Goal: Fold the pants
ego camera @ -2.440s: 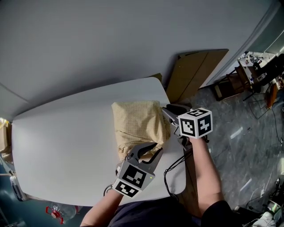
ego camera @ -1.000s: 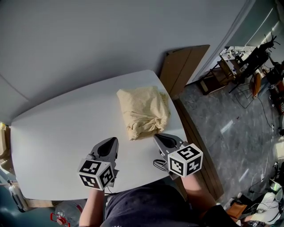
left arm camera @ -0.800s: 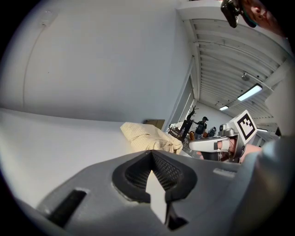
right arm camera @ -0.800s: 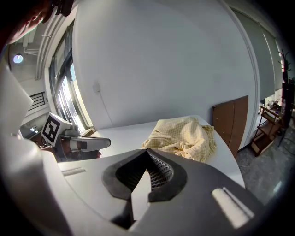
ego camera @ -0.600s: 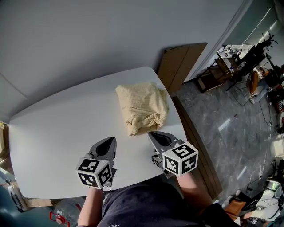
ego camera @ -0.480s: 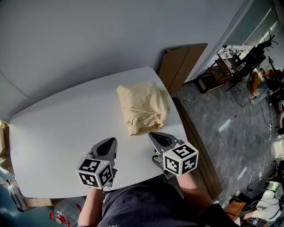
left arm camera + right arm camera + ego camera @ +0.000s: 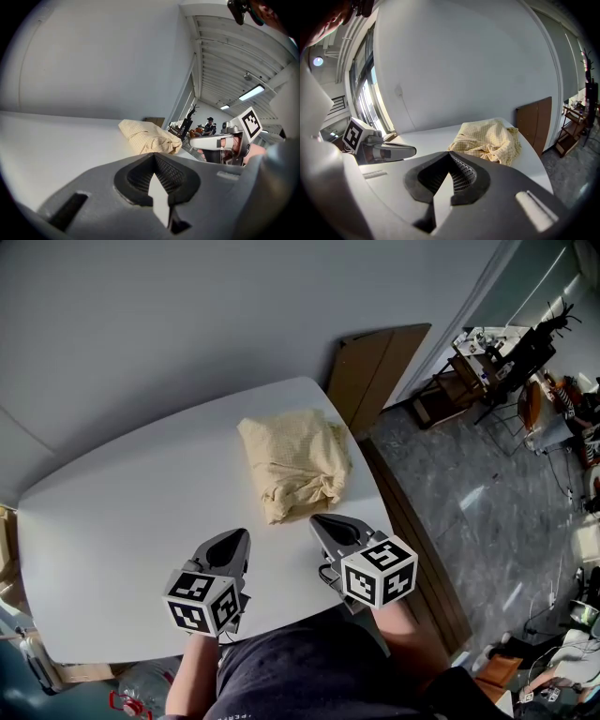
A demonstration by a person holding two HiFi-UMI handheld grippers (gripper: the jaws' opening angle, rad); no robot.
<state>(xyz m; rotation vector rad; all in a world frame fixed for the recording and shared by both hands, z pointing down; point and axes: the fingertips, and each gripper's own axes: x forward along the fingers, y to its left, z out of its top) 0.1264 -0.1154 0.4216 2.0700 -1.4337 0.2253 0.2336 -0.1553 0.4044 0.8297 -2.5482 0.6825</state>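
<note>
The pale yellow checked pants [image 7: 293, 463] lie folded in a compact bundle on the white table [image 7: 131, 512], toward its far right corner. They show in the left gripper view [image 7: 147, 137] and the right gripper view [image 7: 490, 138] ahead of the jaws. My left gripper [image 7: 232, 538] hovers near the table's front edge, shut and empty, well short of the bundle. My right gripper [image 7: 323, 521] sits beside it, just in front of the bundle's near edge, shut with nothing between its jaws.
A brown board [image 7: 367, 376] leans against the wall beyond the table's right corner. The grey marbled floor [image 7: 487, 512] with furniture and equipment [image 7: 511, 357] lies to the right. A grey wall [image 7: 187, 324] runs behind the table.
Both grippers let go of the pants and drew back toward the table's front edge. In the last second they hold nearly still; the bundle stays where it lies.
</note>
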